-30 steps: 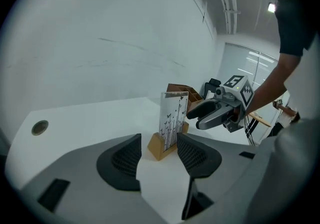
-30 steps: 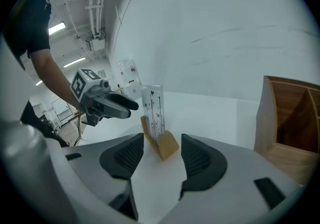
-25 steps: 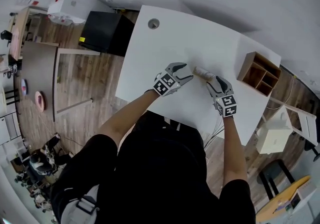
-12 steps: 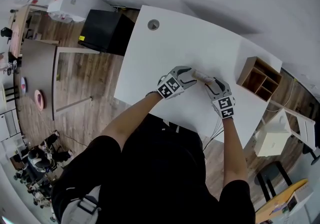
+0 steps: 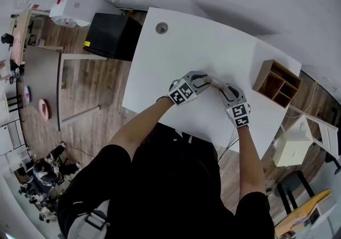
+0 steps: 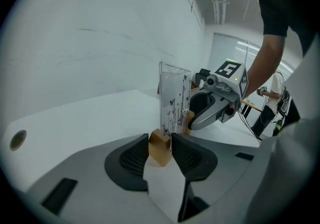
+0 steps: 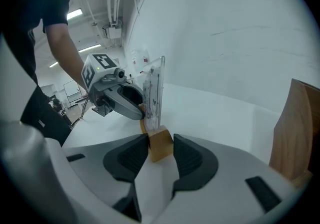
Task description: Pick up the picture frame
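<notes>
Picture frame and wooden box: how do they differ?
The picture frame is a clear upright panel in a small wooden base; the wooden box is all wood with open compartments. The frame is clamped by the left gripper and right gripper, whose jaws have just been closing; the box stands untouched. Both sit on the white table.

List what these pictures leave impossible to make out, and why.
Print on the picture frame: pane seen obliquely in both gripper views, too small in the head view.
Wooden organizer: cut off by the right gripper view's right edge.
Floor clutter: too small in the head view.
</notes>
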Action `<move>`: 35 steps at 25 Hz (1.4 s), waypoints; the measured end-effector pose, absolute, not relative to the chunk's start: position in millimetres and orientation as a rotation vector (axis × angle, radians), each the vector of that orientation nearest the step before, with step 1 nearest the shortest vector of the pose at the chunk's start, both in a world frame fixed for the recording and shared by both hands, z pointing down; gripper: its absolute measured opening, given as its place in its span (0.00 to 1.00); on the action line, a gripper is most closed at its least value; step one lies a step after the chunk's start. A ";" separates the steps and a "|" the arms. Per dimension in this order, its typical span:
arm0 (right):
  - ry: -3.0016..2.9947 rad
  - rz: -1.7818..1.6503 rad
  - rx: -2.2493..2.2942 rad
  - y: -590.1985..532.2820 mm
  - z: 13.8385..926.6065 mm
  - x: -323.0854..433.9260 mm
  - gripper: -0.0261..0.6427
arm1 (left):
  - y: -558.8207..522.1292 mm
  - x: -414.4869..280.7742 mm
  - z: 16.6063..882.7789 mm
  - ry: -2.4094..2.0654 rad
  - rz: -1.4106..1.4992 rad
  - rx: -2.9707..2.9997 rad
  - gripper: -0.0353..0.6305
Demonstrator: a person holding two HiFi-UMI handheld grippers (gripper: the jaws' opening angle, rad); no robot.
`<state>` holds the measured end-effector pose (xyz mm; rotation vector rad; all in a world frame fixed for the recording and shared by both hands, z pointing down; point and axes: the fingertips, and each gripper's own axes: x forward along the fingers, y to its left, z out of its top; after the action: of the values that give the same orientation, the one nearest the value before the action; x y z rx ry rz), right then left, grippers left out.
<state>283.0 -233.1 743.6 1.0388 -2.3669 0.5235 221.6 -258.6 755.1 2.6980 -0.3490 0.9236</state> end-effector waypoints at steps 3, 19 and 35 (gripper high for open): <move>-2.371 0.524 1.050 -233.6 743.5 282.4 0.30 | -260.6 222.6 752.7 -0.338 0.905 2.723 0.27; -2.360 0.532 1.102 -232.8 738.0 282.5 0.27 | -260.0 222.3 743.7 -0.305 0.877 2.748 0.26; -2.391 0.515 1.127 -224.1 688.8 252.2 0.27 | -252.0 191.2 691.0 -0.357 0.770 2.798 0.25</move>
<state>252.2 -224.1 688.8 1.1275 -2.3914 0.5146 191.2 -252.0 691.0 2.7975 -0.3567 0.7697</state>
